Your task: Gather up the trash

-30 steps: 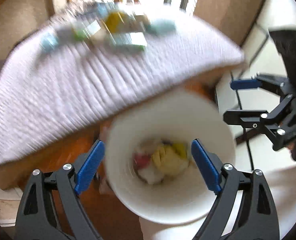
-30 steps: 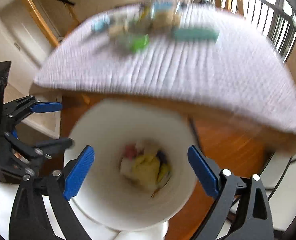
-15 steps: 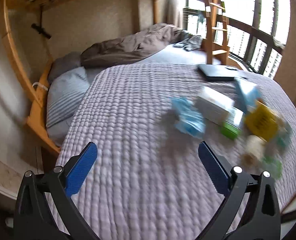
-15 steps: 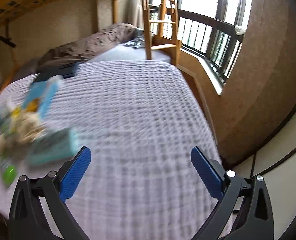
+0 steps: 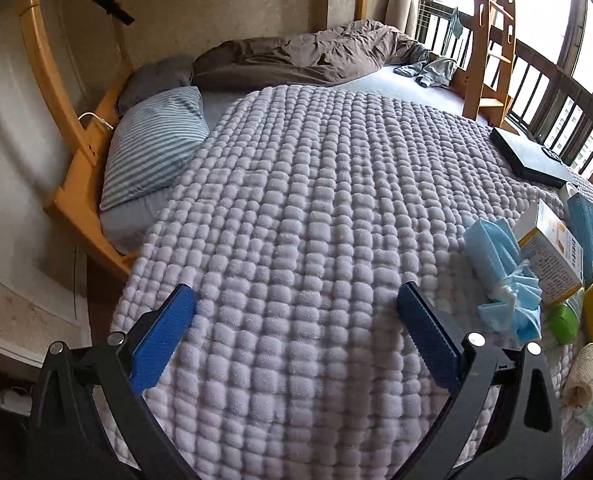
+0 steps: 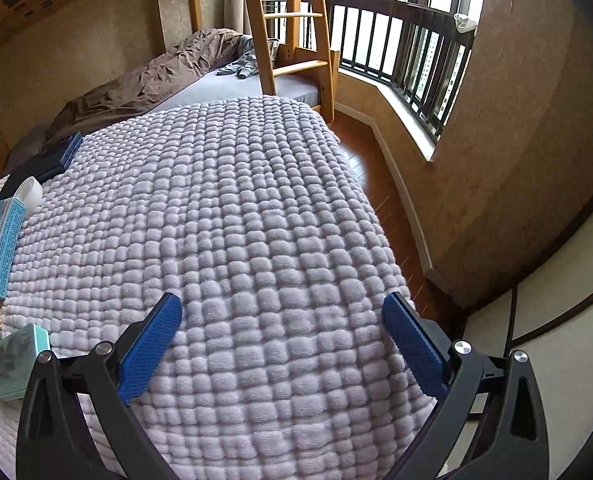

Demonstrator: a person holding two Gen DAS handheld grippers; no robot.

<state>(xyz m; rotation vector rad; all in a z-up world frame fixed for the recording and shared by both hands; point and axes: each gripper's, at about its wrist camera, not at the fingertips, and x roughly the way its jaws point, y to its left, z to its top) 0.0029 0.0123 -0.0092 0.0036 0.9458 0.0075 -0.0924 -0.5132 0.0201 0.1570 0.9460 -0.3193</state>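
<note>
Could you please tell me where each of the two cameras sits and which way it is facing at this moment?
Left wrist: on the left claw, open over the quilted blanket, looking toward the striped pillow; trash, including blue face masks, lies at right.
Right wrist: on the right claw, open over the blanket's other side, facing the ladder and window railing.
Shared: blanket, brown duvet, light blue box.

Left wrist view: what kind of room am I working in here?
A bedroom, most likely. You are over a bed covered by a blanket, with a striped pillow and a rumpled duvet further back. A wooden ladder suggests a bunk bed.
</note>
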